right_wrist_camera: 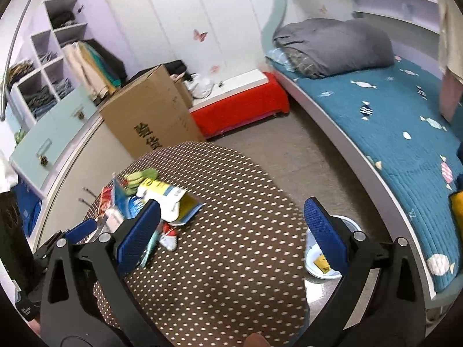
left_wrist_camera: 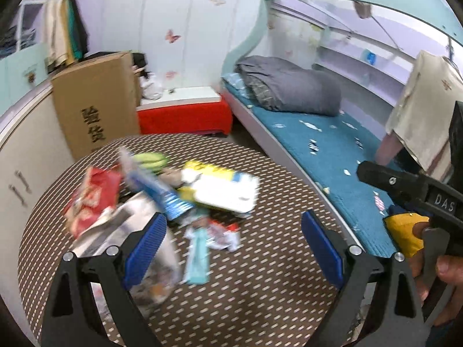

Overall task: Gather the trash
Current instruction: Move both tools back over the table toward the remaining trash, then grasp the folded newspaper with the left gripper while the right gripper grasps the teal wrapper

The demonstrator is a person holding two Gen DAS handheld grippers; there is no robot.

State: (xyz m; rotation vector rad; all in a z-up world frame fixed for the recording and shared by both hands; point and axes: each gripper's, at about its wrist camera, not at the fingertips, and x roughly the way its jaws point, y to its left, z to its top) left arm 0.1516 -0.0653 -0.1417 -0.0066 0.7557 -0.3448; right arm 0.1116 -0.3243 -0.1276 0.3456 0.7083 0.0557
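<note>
A heap of trash lies on the left half of the round dotted table (left_wrist_camera: 260,289): a red wrapper (left_wrist_camera: 92,196), a blue wrapper (left_wrist_camera: 162,193), a white and yellow bag (left_wrist_camera: 222,188), a silver bag (left_wrist_camera: 127,225), a pale teal wrapper (left_wrist_camera: 198,257) and green pieces (left_wrist_camera: 150,160). My left gripper (left_wrist_camera: 234,245) hangs open just over the near side of the heap, holding nothing. My right gripper (right_wrist_camera: 233,234) is open and empty above the table's middle, with the white and yellow bag (right_wrist_camera: 170,199) ahead to its left. The left view is blurred.
A round bin (right_wrist_camera: 321,263) with a white liner and a yellow wrapper inside stands on the floor right of the table. A cardboard box (right_wrist_camera: 150,112) and a red bench (right_wrist_camera: 240,107) stand behind the table. A bed with a blue cover (right_wrist_camera: 390,133) runs along the right.
</note>
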